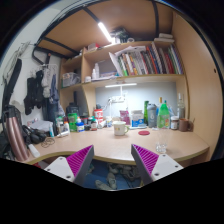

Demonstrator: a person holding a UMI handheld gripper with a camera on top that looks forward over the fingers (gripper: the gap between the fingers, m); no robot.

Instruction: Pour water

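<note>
My gripper (112,168) is open and empty, its two magenta pads (80,160) spread wide apart, held in front of the near edge of a light wooden desk (110,146). A white mug (120,128) stands at the back middle of the desk, well beyond the fingers. Several bottles stand along the back: a green bottle (164,114) to the right and a clear bottle (58,121) to the left. A brown flask-like vessel (16,138) stands on the desk's left end. Nothing is between the fingers.
Bookshelves (145,62) filled with books hang above the desk under a ceiling light. Jars and small containers (92,122) crowd the back of the desk. A pink item (141,133) lies right of the mug. Shoes lie on the floor below the fingers.
</note>
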